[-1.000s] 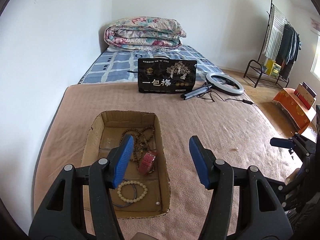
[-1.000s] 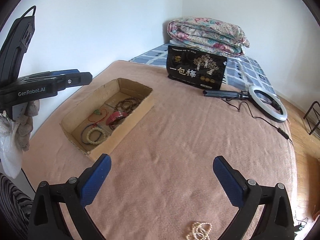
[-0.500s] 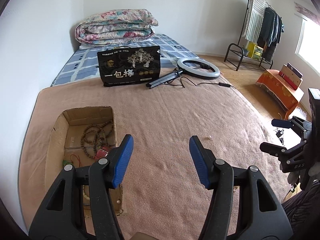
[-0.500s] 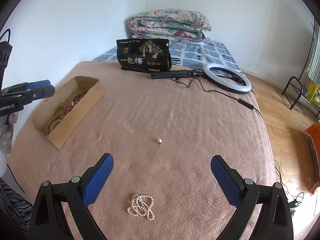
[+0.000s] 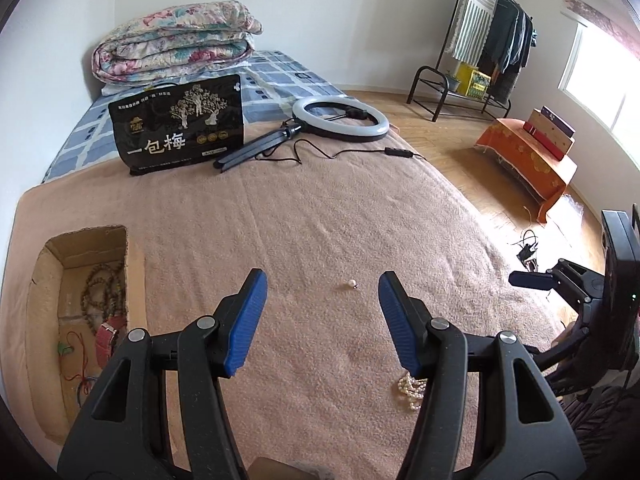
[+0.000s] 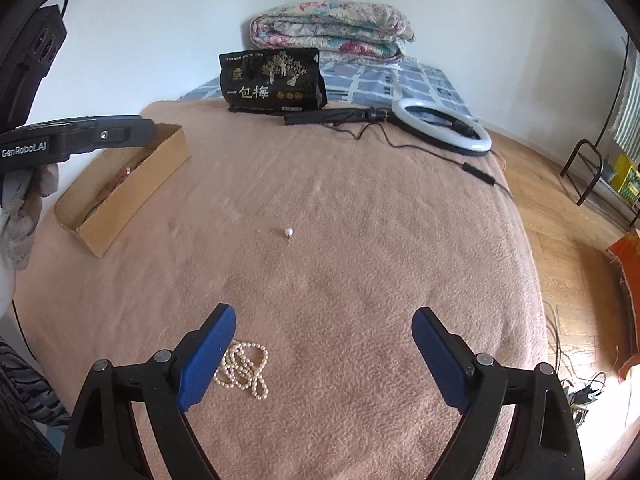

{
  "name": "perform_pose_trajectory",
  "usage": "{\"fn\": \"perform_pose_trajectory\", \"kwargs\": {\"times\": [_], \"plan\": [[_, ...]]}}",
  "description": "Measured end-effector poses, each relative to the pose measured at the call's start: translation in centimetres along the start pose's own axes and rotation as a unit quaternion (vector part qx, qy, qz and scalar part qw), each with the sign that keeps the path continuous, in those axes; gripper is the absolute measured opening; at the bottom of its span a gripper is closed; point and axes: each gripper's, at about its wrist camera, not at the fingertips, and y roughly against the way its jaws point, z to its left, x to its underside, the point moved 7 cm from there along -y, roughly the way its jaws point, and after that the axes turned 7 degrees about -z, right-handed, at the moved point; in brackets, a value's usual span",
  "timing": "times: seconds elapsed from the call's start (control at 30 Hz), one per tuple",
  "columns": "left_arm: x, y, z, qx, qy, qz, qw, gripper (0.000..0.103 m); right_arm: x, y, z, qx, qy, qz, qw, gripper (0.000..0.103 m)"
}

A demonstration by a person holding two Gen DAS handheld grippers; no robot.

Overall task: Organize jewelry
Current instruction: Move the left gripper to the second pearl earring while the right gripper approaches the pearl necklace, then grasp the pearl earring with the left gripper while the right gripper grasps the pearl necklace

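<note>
Reaching for pearls (image 6: 244,368) on bed (image 6: 360,280). Right fingers (image 6: 208,354) closing, nothing between; left fingers (image 5: 246,322) apart, empty. Next: shift left, straddle strand.

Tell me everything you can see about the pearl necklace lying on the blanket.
The pearl necklace is a strand of small, cream-white round beads that look like pearls. It lies loose in a bunched heap of several overlapping loops, flat on the pinkish-brown blanket. It sits just beside the blue left pad of the right claw, which partly hides it; nothing grips it. In the left wrist view it shows partly behind the left claw's arm. No clasp is visible.
</note>
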Motion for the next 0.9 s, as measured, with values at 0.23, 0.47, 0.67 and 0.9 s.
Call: {"fn": "perform_pose_trajectory", "kwargs": {"times": [0.23,0.47,0.67,0.9], "plan": [[2.2,-5.1,-1.4,0.004,-0.028,0.043,0.9987,0.059,1.0,-0.9,0.4,-0.015,0.013,0.017,1.0,0.088],[4.3,-9.1,-2.7,0.028,-0.029,0.068,0.9968,0.032,2.6,-2.1,2.1,-0.056,0.028,0.05,0.997,0.079],[5.0,-11.7,-3.9,0.053,-0.017,0.08,0.9953,0.026,3.4,-2.7,2.5,-0.091,0.009,0.067,0.994,0.073],[5.6,-14.6,-4.3,0.035,-0.034,0.091,0.9946,0.026,4.0,-3.1,3.0,-0.114,0.012,0.075,0.991,0.061]]}}
